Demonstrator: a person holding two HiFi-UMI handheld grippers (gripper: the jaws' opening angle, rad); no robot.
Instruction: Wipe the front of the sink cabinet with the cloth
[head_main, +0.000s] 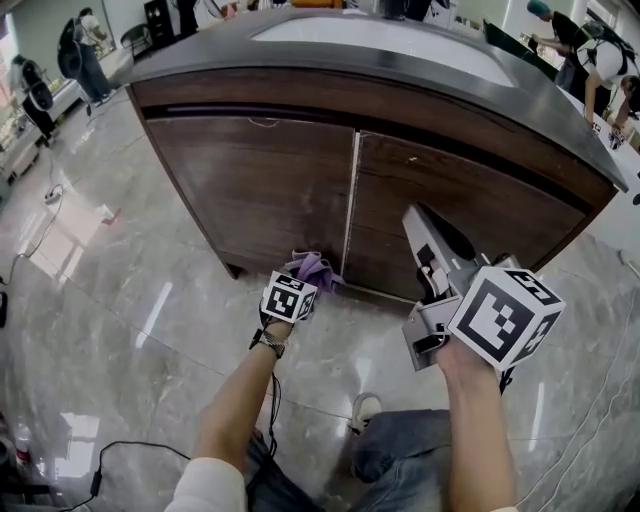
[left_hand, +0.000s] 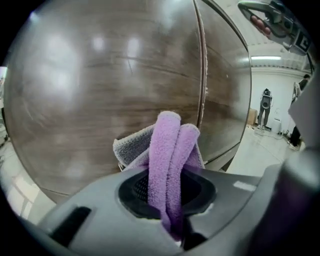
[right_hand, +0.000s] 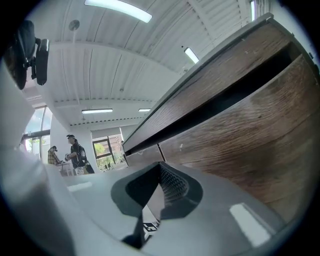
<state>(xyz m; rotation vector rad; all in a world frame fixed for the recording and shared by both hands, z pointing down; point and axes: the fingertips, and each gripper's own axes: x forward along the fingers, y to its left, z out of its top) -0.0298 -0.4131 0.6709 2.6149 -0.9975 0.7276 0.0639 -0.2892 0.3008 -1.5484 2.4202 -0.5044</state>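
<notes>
The sink cabinet (head_main: 260, 180) has two dark wood doors under a grey countertop (head_main: 560, 110). My left gripper (head_main: 303, 283) is low at the foot of the left door, close to the centre seam (head_main: 351, 200). It is shut on a folded purple cloth (head_main: 313, 267), which lies against or very near the wood. In the left gripper view the cloth (left_hand: 171, 150) stands up between the jaws in front of the door (left_hand: 100, 85). My right gripper (head_main: 418, 218) is held higher before the right door (head_main: 490, 215), shut and empty, with the wood (right_hand: 260, 130) close by.
A white sink basin (head_main: 390, 40) sits in the countertop. The floor is glossy marble (head_main: 120, 300), with a cable (head_main: 110, 455) at the lower left. My own shoe (head_main: 365, 408) and knees are below the grippers. People stand at the far left (head_main: 85, 50) and far right (head_main: 590, 60).
</notes>
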